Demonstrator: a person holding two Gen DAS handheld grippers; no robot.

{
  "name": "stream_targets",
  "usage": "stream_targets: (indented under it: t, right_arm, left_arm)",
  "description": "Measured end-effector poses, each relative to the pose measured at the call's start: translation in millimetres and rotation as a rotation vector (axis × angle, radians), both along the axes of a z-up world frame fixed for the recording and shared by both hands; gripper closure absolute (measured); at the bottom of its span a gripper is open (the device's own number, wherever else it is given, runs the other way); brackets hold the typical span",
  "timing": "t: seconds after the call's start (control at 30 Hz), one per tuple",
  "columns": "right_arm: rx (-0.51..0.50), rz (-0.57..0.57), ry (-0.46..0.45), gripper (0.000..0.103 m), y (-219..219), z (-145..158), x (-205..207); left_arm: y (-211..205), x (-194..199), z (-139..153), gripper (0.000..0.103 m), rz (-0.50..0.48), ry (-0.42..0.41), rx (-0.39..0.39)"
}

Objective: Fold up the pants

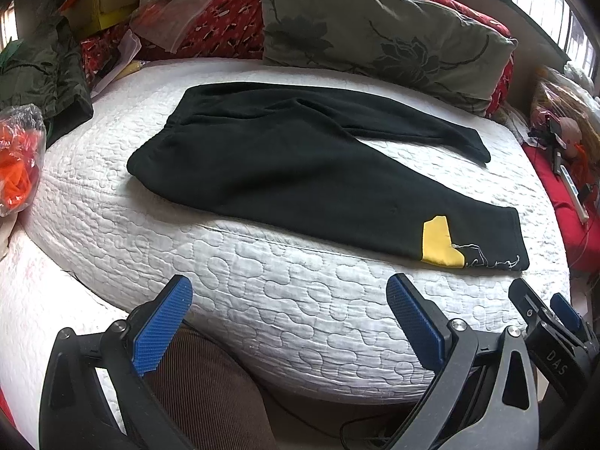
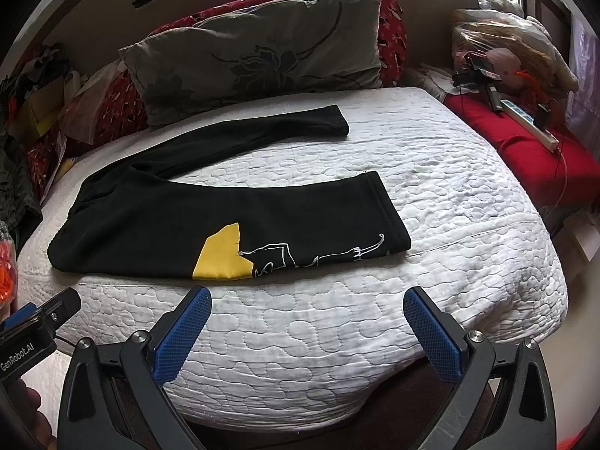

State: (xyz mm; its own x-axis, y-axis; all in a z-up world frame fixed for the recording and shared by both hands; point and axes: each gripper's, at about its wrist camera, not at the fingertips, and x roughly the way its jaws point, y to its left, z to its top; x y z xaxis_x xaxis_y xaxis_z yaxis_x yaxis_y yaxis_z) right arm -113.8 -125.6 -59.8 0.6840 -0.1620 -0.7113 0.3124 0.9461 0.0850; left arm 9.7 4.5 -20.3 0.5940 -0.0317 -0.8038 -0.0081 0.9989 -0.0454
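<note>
Black pants lie flat on a white quilted mattress, unfolded, legs spread apart in a V. Waistband sits toward the left side of the bed, both leg ends toward the right. The near leg runs along the mattress's front edge and carries a yellow patch with a white line drawing next to it, close to the cuff. The far leg stretches out toward the back, its cuff well apart from the near cuff.

Left gripper hovers in front of the mattress edge, jaws wide apart, blue pads bare, nothing held, not touching the pants. Right gripper does the same just beside it, jaws wide apart, empty, aimed at the near leg around the yellow patch. Each gripper shows at the edge of the other's view.

Behind the pants a grey flowered pillow leans on a red patterned cushion. Left of the bed: a dark green jacket, a plastic bag with orange stuff. Right of the bed: a red cushion with a power strip on it.
</note>
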Motion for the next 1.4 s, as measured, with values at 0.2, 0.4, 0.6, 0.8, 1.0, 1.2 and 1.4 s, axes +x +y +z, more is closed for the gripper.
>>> stream_targets:
  t: [0.2,0.4,0.6,0.8,1.0,1.2,1.4]
  right_arm:
    - [-0.004,0.005,0.002,0.0,1,1,0]
    - [-0.002,0.004,0.006,0.0,1,0,1]
    - [-0.007,0.006,0.007,0.0,2,0,1]
    - [-0.005,0.009,0.017,0.0,3,-2,2]
    - [-0.004,0.008,0.02,0.0,3,-3,3]
    - [-0.001,0.012,0.029,0.0,3,-7,4]
    - [0.021,0.029,0.02,0.0,-12,4,13]
  left_arm:
    - [1,0,0,0.0,0.004,0.004,-0.003]
    - [1,1,-1,0.0,0.003,0.006,-0.003]
    - [2,0,-2,0.0,0.005,0.012,-0.007]
    - [1,2,-3,0.0,0.005,0.019,-0.006]
    - [1,4,-6,0.0,0.006,0.026,-0.006]
    - [2,7,-9,0.0,0.011,0.04,0.003]
    - [16,36,-1,0.0,-0.001,0.085,0.056]
